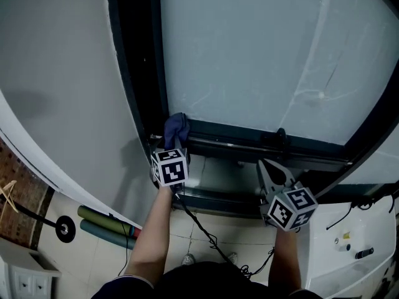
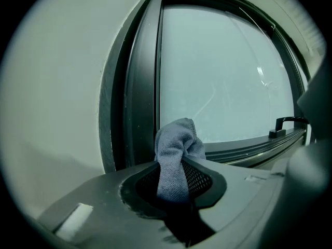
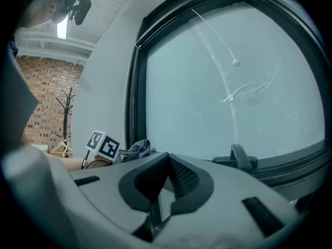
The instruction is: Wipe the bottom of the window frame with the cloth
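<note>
A blue-grey cloth (image 1: 176,127) sits bunched in the bottom-left corner of the dark window frame (image 1: 249,143). My left gripper (image 1: 176,144) is shut on it. In the left gripper view the cloth (image 2: 176,144) stands up from between the jaws of my left gripper (image 2: 175,166), in front of the frame's upright (image 2: 142,87), and the bottom rail (image 2: 249,147) runs off to the right. My right gripper (image 1: 273,167) hovers just below the bottom rail, right of the middle, shut with nothing in it. In the right gripper view, my right gripper (image 3: 168,157) points at the glass, with the cloth (image 3: 136,149) far left.
A black window handle (image 1: 281,137) stands on the bottom rail above my right gripper, seen as the handle (image 3: 241,157) and the handle (image 2: 288,122). A white unit (image 1: 349,245) is low right. Rolled mats (image 1: 106,222) and a cable (image 1: 202,230) lie on the tiled floor.
</note>
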The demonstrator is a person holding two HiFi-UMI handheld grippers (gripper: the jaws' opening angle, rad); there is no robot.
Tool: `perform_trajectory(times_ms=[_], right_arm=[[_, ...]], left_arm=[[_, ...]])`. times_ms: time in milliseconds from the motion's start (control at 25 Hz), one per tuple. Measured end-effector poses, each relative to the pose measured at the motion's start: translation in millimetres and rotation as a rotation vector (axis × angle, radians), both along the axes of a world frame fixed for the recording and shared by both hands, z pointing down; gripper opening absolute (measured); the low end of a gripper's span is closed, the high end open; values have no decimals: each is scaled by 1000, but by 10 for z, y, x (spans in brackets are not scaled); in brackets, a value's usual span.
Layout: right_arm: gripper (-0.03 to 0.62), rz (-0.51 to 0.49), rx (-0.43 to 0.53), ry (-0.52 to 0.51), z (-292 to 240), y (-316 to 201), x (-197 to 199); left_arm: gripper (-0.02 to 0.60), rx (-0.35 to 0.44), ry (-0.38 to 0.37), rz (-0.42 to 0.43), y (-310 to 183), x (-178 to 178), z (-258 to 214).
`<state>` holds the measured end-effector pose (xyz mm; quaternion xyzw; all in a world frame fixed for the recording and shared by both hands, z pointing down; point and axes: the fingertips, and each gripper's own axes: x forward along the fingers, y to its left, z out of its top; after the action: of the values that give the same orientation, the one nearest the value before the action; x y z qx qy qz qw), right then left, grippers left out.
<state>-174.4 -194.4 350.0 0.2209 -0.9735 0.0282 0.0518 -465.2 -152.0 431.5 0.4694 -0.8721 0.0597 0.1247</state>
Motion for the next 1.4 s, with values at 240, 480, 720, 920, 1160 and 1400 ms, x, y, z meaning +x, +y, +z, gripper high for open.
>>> perform_trajectory(times_ms=[240, 480, 720, 920, 1160, 1400], right_arm=[[0, 44, 22, 46, 11, 191, 12], [0, 119, 31, 44, -2, 278, 335], [0, 111, 41, 23, -91, 336, 732], [0, 89, 41, 19, -126, 329, 1091], [0, 67, 24, -17, -85, 364, 1313], [0, 31, 39, -38, -126, 416, 1363]], left_arm=[[84, 23, 67, 146, 135, 329, -19], [84, 63, 42, 359, 237, 957, -327], [84, 88, 70, 439, 454, 1598, -479], [84, 128, 169, 520, 444, 2277, -514], [84, 129, 198, 559, 551, 2768, -488], [84, 117, 174, 563, 605, 2921, -541]])
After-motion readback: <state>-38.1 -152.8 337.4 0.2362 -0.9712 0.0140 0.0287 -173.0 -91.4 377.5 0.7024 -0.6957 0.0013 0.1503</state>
